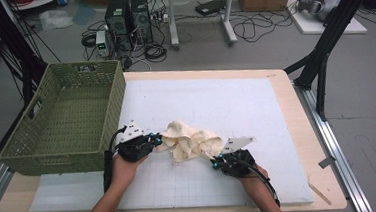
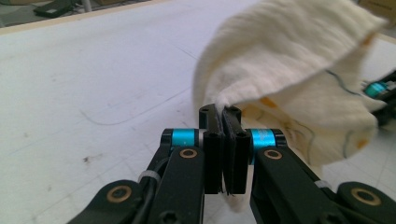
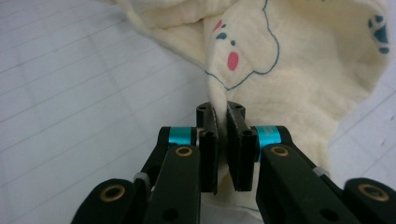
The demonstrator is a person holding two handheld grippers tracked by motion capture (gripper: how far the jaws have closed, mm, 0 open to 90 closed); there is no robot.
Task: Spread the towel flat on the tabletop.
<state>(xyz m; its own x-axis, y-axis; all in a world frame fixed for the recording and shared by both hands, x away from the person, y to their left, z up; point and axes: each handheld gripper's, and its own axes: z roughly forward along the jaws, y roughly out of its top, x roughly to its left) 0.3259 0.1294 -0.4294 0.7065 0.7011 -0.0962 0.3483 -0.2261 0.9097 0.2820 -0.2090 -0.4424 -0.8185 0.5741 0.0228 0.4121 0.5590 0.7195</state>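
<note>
Cloth: I see it bunched in a cream heap near the front middle of the mat, between my two grippers, well apart from the basket at the left.
Left gripper: clamped on a fold at the cloth's left side — in the left gripper view the fabric runs down between the closed jaws.
Right gripper: clenched on an edge at the cloth's right side; the right gripper view shows the printed fabric pinched between the pads.
Done: both grips look set, by my reading.
Left: the cloth is not yet spread or folded, and the basket holds nothing I can see — I judge nearly all the work remains.
Hard to make out: whether I hold true corners or mere folds; the heap hides its own edges, and the basket's near inside is blocked by its wall.
</note>
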